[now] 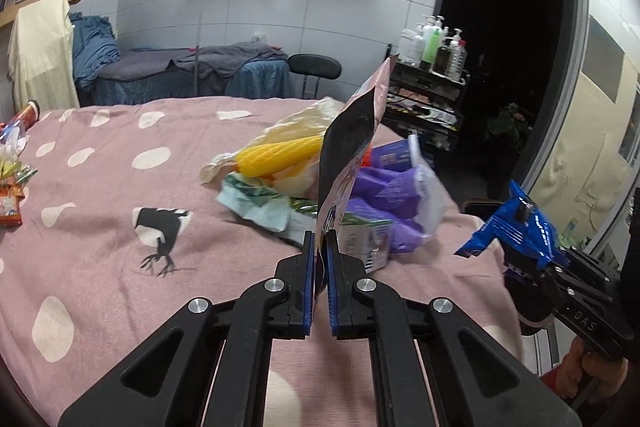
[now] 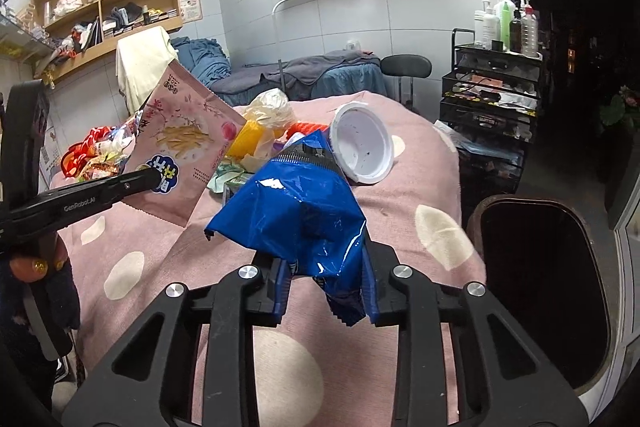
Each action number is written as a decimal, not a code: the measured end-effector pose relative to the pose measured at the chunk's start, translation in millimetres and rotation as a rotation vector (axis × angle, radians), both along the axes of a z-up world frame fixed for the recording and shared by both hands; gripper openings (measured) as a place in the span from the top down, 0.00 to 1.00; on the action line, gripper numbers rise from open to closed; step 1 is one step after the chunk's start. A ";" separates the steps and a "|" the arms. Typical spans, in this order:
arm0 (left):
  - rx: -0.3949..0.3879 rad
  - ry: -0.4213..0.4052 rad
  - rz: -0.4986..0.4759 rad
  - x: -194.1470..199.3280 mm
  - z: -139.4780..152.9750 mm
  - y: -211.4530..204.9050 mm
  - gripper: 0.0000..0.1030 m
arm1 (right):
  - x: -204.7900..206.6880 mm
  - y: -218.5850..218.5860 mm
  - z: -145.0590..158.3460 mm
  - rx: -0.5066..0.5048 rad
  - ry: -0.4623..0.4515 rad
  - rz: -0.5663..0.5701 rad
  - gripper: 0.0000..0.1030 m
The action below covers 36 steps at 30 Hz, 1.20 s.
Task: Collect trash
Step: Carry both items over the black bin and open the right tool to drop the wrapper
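Right gripper (image 2: 326, 291), bottom centre of its view, clenched on a blue wrapper (image 2: 296, 215) that stands up and away from it. Bin (image 2: 540, 283) opens at lower right, just beside the bed (image 2: 432, 187); this hand is nearer it. Left gripper (image 1: 320, 259) pinches a pink bag (image 1: 352, 147), upright, left of the wrapper.

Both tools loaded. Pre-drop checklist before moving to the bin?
1. Left tool shut on pink snack bag: ok.
2. Right tool shut on blue wrapper: ok.
3. Both items lifted off the pink bedspread: ok.
4. Trash bin open, right of the bed: ok.
5. Room left inside the bin: cannot tell, interior dark.
6. White cup still on the bed, not collected: not ok.
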<state>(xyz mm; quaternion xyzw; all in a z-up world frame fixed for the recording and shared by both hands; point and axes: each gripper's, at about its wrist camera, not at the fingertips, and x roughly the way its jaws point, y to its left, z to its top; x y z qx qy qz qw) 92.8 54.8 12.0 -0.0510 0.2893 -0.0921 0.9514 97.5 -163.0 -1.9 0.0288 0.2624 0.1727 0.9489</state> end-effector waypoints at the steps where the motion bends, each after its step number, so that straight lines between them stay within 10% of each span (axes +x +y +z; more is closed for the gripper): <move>1: -0.005 -0.003 -0.019 0.1 2.0 -5.9 0.94 | -2.7 -3.9 1.2 0.005 -0.006 -0.008 0.71; 11: -0.036 -0.023 -0.229 11.5 11.6 -79.1 0.94 | -7.4 -74.8 5.5 -0.018 -0.017 -0.242 0.71; 28: -0.015 0.090 -0.429 43.9 -12.3 -179.6 0.94 | 38.2 -186.1 -79.9 -0.043 0.312 -0.524 0.70; 30: -0.006 0.098 -0.437 44.4 -14.6 -185.5 0.94 | 42.7 -183.9 -90.2 -0.046 0.333 -0.521 0.62; 32: 0.001 0.105 -0.444 45.4 -17.1 -190.1 0.94 | 43.2 -182.3 -97.3 -0.048 0.344 -0.522 0.29; 36: 0.010 0.119 -0.447 43.8 -21.7 -193.8 0.94 | 35.6 -176.3 -104.2 -0.059 0.336 -0.525 0.20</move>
